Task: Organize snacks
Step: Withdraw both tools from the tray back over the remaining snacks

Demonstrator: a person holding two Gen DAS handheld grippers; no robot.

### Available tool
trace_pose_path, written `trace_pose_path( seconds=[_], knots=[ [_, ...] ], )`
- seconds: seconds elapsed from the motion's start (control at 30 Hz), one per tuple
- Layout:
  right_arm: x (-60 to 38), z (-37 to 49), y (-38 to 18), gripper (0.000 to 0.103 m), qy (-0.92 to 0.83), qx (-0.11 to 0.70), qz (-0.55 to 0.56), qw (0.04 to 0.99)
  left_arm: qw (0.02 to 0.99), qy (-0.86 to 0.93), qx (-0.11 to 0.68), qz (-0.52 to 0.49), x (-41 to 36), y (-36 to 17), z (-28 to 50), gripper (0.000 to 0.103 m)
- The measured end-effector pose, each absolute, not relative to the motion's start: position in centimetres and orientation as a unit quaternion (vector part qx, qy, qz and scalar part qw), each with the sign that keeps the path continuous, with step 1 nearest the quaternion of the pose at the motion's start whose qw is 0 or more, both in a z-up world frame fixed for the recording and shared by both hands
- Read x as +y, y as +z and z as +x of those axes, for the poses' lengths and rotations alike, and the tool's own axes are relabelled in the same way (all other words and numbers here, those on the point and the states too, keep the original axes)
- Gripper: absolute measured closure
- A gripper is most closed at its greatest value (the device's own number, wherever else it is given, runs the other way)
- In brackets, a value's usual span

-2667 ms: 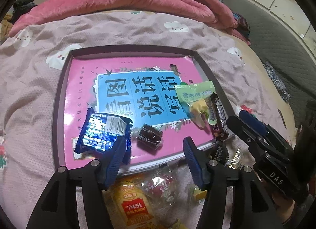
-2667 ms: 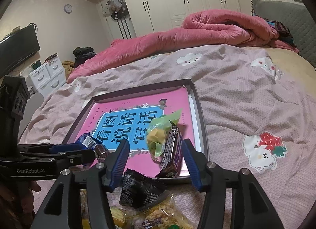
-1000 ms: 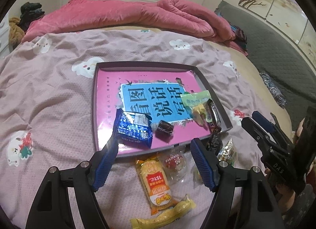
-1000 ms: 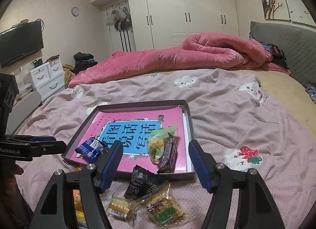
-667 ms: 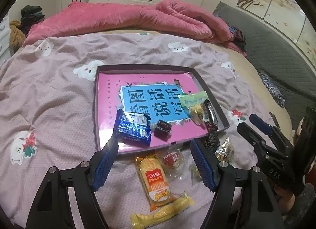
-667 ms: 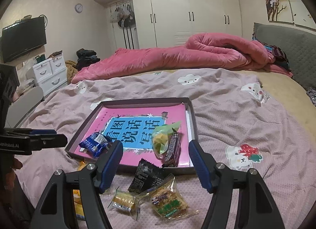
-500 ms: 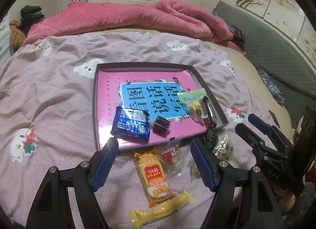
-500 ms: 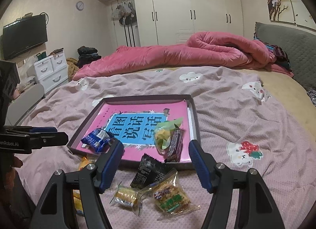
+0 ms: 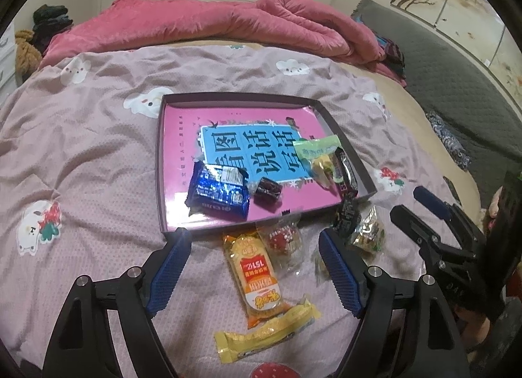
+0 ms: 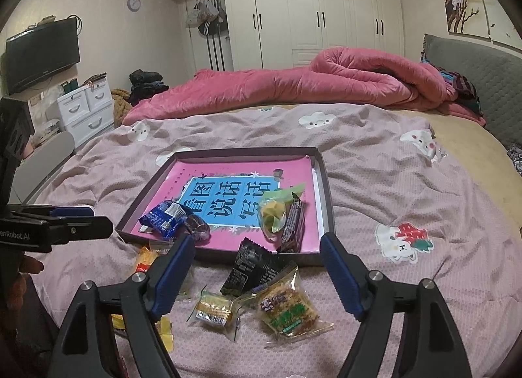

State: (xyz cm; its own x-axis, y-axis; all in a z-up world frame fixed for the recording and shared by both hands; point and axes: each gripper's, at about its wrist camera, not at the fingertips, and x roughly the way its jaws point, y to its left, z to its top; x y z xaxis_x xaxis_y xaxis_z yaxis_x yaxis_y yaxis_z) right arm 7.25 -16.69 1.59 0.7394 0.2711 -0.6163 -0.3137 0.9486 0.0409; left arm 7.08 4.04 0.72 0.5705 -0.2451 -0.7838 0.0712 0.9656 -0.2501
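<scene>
A dark shallow tray [image 9: 160, 162] with a pink book in it lies on the bed. In it are a blue packet [image 9: 217, 193], a small dark candy [image 9: 267, 190], a green bag [image 9: 318, 154] and a dark chocolate bar [image 9: 345, 170]. On the sheet in front lie an orange packet [image 9: 254, 270], a yellow stick packet [image 9: 267, 332], a black packet [image 10: 251, 268], a small cracker packet [image 10: 213, 311] and a green-labelled packet [image 10: 287, 309]. My left gripper [image 9: 254, 237] hovers above the orange packet, jaws opening, gripping nothing. My right gripper [image 10: 256, 242] hangs over the black packet, jaws opening, also empty.
A rolled pink duvet [image 10: 293, 84] lies across the far side of the bed. A grey headboard [image 10: 473, 61] stands on the right. White drawers [image 10: 84, 107] and a television [image 10: 42, 51] are on the left, and wardrobes [image 10: 326, 12] at the back.
Since the earliest frames both grippers have drawn back from the tray, leaving the blue packet and the chocolate bar lying in it. Both pairs of jaws have spread a little wider.
</scene>
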Motion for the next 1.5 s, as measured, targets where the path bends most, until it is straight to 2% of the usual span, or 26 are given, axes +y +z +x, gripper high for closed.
trace_pose_path(
  seconds=[0.57, 1.5],
  knots=[
    [-17.2, 7.1, 1.2, 0.022, 0.146, 0.337, -0.031, 0.929, 0.861, -0.119, 0.489, -0.075, 3.5, -1.2, 6.1, 0.02],
    [-18.6, 7.5, -1.5, 0.022, 0.118, 0.402, -0.033, 0.907, 0.812, -0.206, 0.545, 0.023, 0.9, -5.3, 4.0, 0.02]
  ],
)
